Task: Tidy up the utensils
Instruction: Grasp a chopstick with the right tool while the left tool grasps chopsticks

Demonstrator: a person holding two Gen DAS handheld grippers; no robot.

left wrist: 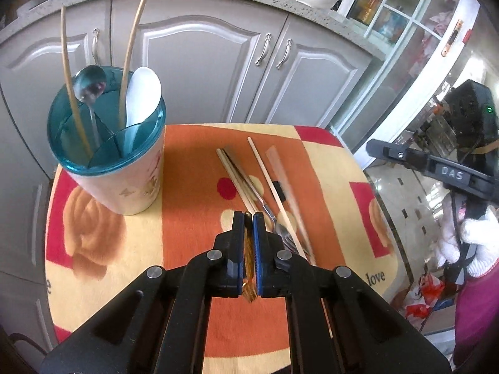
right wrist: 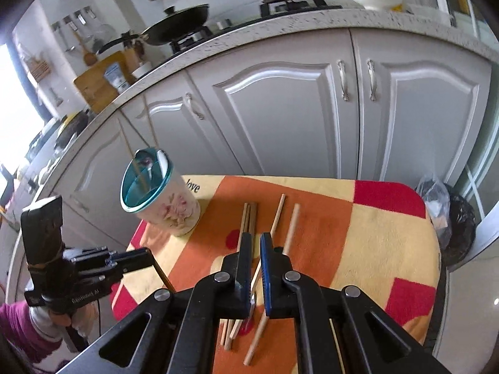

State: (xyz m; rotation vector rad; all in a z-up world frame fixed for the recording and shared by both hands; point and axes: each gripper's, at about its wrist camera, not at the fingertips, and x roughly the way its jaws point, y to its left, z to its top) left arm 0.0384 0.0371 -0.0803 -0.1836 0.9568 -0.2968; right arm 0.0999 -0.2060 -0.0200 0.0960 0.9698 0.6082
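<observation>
A cup-shaped utensil holder (left wrist: 118, 187) with a teal divided lid stands at the table's far left. It holds two bamboo chopsticks, a metal spoon and a white spoon. My left gripper (left wrist: 248, 216) hangs above the table, shut on a dark brown chopstick (left wrist: 248, 258); the right wrist view shows that chopstick (right wrist: 163, 275) hanging from it. Several chopsticks (left wrist: 237, 177) and a metal fork (left wrist: 282, 233) lie in the middle of the cloth. My right gripper (right wrist: 256, 238) hovers over them with its jaws nearly together. Nothing hangs from it (left wrist: 379, 149) in the left wrist view.
The small table wears an orange, yellow and red cloth (left wrist: 193, 162) and its edges drop to the floor. Grey cabinet doors (left wrist: 202, 71) rise behind it under a speckled counter with pans. A white-gloved hand (left wrist: 477, 243) grips the right tool. A black bin bag (right wrist: 458, 227) sits right.
</observation>
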